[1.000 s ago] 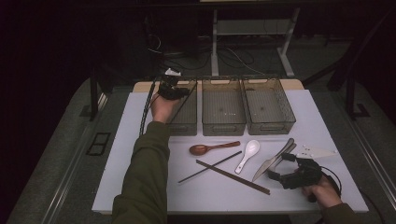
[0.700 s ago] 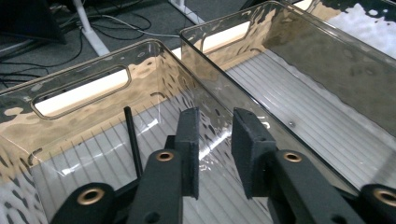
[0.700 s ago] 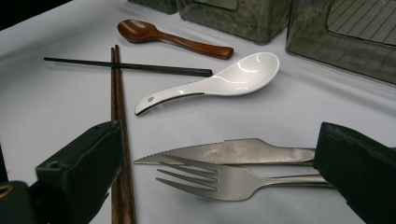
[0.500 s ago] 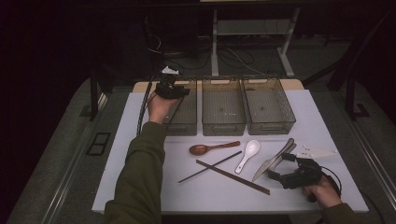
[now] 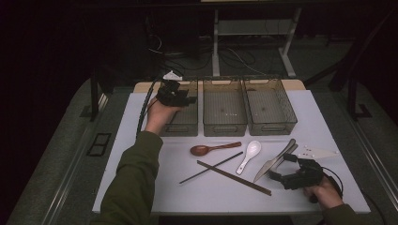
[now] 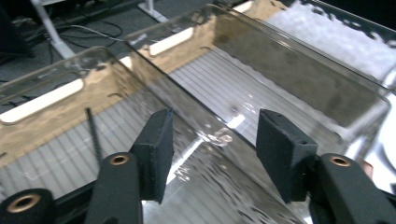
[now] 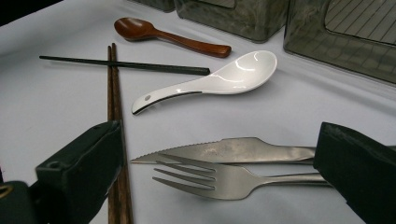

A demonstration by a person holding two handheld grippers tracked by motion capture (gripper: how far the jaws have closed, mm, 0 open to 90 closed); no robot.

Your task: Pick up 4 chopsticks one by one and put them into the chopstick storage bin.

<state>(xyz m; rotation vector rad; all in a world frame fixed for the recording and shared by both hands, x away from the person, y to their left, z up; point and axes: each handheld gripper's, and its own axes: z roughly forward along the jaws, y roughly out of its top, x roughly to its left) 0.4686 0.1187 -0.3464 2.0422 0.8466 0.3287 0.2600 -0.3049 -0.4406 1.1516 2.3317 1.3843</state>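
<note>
1. Table (image 5: pixel 141 187): white top, our landmark. Three clear bins in a row at its far edge; cutlery loose on the near half.
2. Left bin (image 5: pixel 184 123): far-left of the table. A dark chopstick (image 6: pixel 94 135) lies inside on its floor, long axis running with the bin's length.
3. Left gripper (image 5: pixel 190 99): over the left bin's far end. Jaws have just been opening, now approx. half wide, nothing between the pads.
4. Right gripper (image 5: pixel 279 169): near-right corner of the table, jaws wide, empty.
5. Knife (image 7: pixel 219 151) and fork (image 7: pixel 210 179): side by side, touching, directly ahead of the right gripper, between its jaws but not pressed. Long axes run roughly across the jaw gap, tips toward the table's middle.
6. We judge the right hand far nearer; next pick prob. knife or fork.
7. Also mid-table: brown chopstick pair (image 5: pixel 233 177), black chopstick (image 5: pixel 211 167), white spoon (image 5: pixel 248 154), wooden spoon (image 5: pixel 213 148).
</note>
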